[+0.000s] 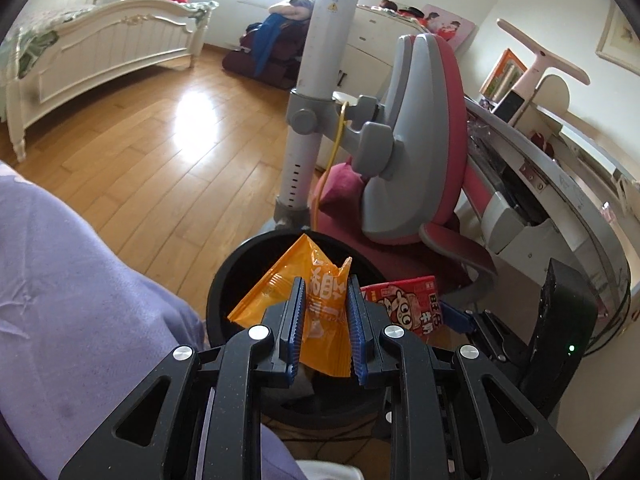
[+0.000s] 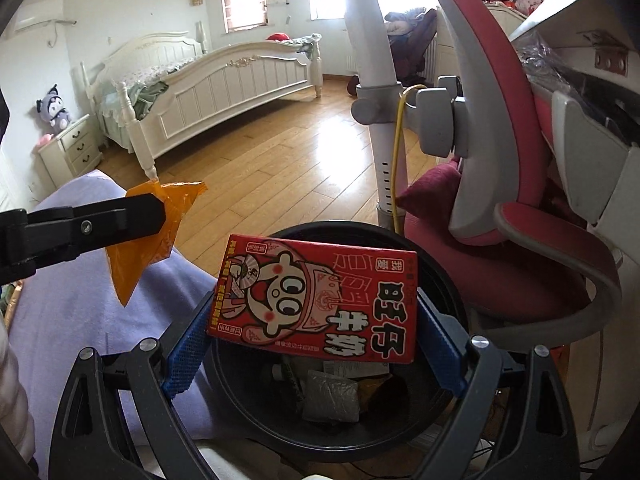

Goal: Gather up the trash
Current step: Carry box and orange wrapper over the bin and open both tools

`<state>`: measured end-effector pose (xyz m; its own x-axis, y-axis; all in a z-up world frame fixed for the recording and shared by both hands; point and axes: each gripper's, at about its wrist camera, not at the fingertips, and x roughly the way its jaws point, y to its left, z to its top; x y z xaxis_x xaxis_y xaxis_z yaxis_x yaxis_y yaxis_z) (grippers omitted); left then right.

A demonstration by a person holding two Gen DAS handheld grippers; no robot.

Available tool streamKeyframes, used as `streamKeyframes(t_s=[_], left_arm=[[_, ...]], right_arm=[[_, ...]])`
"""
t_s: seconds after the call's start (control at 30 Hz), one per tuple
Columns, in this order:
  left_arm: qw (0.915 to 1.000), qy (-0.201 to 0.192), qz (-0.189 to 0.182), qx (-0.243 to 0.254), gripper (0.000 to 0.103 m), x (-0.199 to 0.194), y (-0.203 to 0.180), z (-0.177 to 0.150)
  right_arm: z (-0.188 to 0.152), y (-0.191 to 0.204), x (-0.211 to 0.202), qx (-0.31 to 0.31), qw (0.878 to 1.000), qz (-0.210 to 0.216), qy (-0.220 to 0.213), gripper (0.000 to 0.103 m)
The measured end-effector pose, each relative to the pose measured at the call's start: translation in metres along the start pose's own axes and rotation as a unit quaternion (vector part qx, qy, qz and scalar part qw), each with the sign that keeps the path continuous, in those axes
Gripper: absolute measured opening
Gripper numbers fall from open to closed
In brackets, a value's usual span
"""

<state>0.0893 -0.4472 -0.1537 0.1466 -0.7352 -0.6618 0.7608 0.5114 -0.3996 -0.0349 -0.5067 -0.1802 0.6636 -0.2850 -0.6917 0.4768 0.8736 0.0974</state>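
Two grippers hung over the round black bin [image 2: 440,264]: the left gripper [image 1: 323,312] clamped a crinkled orange wrapper [image 1: 304,276], the right gripper [image 2: 316,320] pinched a flat red carton [image 2: 320,300] between ridged blue pads [image 2: 186,352].

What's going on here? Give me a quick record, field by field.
Place: bedroom with wooden floor
Left gripper: shut on orange wrapper
Right gripper: shut on red milk carton
Bin: black trash bin, below both items
Bin contents: some trash already inside
Beside bin: pink chair
Status: neither item dropped yet
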Motion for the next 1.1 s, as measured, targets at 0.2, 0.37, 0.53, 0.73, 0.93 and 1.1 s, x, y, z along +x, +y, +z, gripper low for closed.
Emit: streamKeyframes(t_s=[0.2, 0.37, 0.53, 0.73, 0.93, 1.1], left_arm=[[0.9994, 0.023, 0.004, 0.024, 0.021, 0.025, -0.01, 0.002], [0.9987, 0.035, 0.006, 0.037, 0.021, 0.038, -0.015, 0.004], [0.9982, 0.04, 0.009, 0.044, 0.021, 0.045, -0.018, 0.004], [0.9976, 0.041, 0.024, 0.051, 0.037, 0.048, -0.021, 0.004], [0.9954, 0.03, 0.065, 0.064, 0.068, 0.041, -0.026, 0.003], [0.9925, 0.012, 0.101, 0.069, 0.078, 0.022, -0.022, 0.0]], right_arm=[[-0.004, -0.01, 0.011, 0.008, 1.0, -0.014, 0.017, 0.091], [-0.007, -0.016, 0.014, 0.015, 1.0, -0.015, 0.023, 0.091], [-0.008, -0.02, 0.018, 0.017, 0.999, -0.013, 0.026, 0.091], [-0.009, -0.022, 0.021, 0.018, 0.999, -0.02, 0.035, 0.091], [-0.01, -0.022, 0.02, 0.014, 0.999, -0.028, 0.041, 0.091], [-0.009, -0.016, 0.013, 0.01, 0.999, -0.025, 0.03, 0.094]])
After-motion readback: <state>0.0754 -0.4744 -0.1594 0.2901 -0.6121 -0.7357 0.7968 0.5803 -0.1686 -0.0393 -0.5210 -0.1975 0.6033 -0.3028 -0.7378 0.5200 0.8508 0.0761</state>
